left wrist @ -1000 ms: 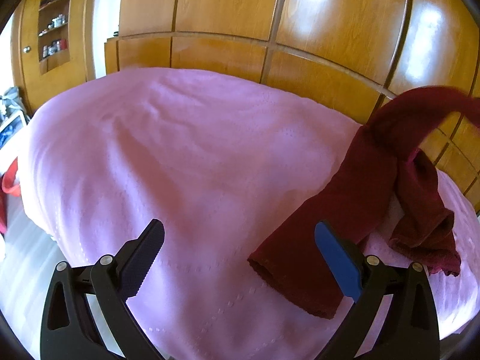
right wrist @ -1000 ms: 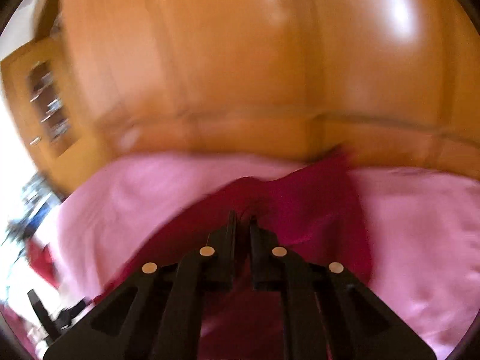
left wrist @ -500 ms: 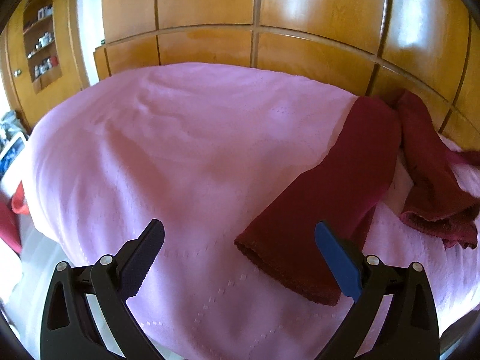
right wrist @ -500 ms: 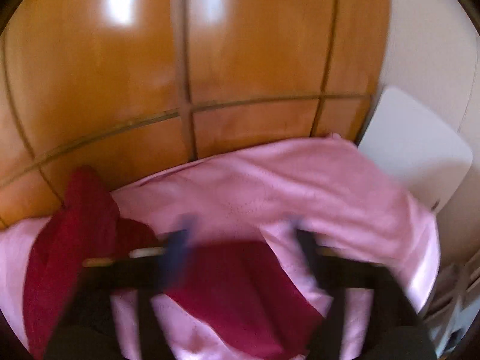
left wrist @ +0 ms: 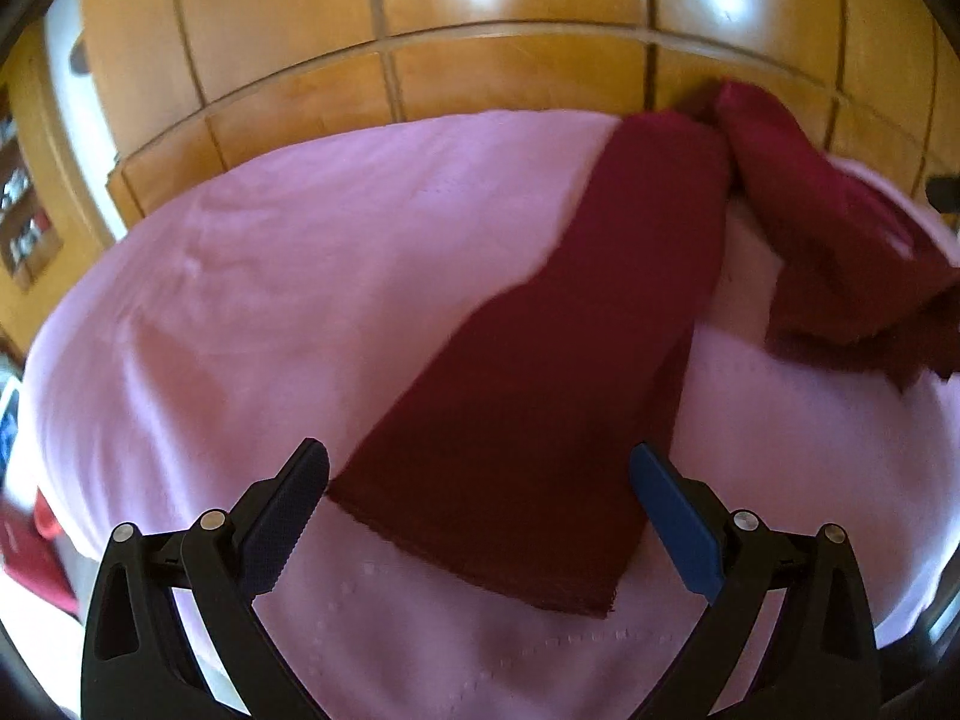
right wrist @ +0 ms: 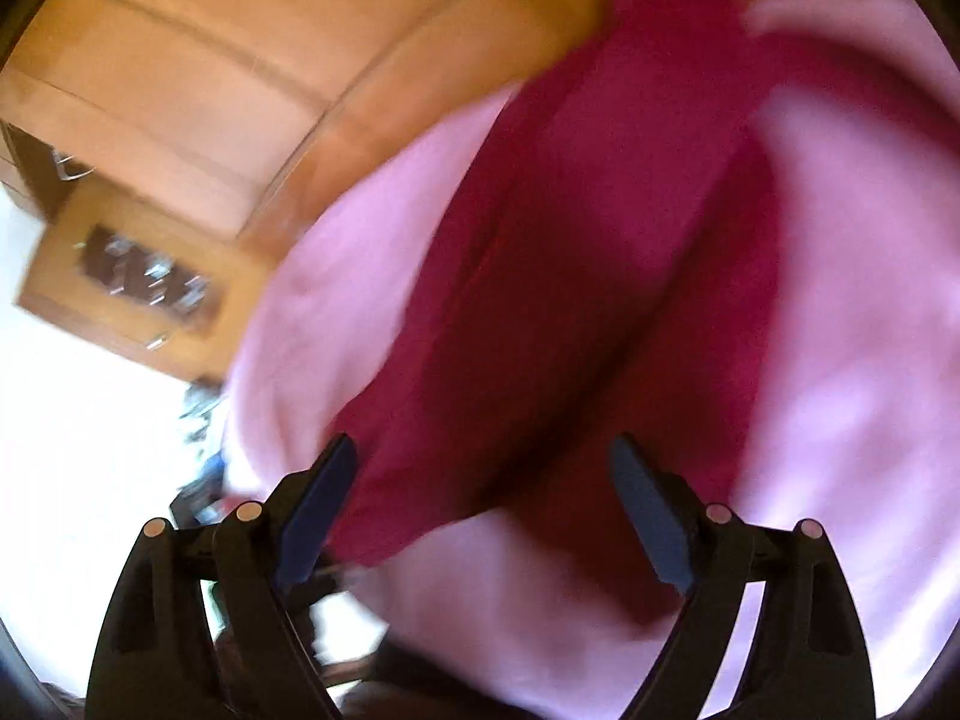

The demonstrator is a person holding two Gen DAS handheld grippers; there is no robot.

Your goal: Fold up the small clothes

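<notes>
Both tools are spread wide and hold nothing: the left tool (left wrist: 479, 516) hangs just above the near hem of a dark red garment (left wrist: 540, 372), its blue-padded fingers (left wrist: 675, 519) standing to either side of that hem, and the right tool (right wrist: 480, 510) hangs over the same red cloth (right wrist: 570, 276), seen through heavy motion blur. That garment lies on a bed under a pink bedspread (left wrist: 270, 300). One long leg or sleeve runs flat from the near hem up toward the wooden headboard (left wrist: 510, 72), where it meets a second, rumpled part (left wrist: 840, 252) bunched toward the right side. The near hem is straight and lies flat, with bare bedspread in front of it and a wide stretch of bare bedspread to its left as far as the bed's left edge. Between the flat leg and the rumpled part a strip of pink shows. The far end of the cloth touches the headboard panels, which close off the room behind it. No writing or label can be read. A wooden cabinet (right wrist: 120, 276) with small blurred items stands off to the left.
</notes>
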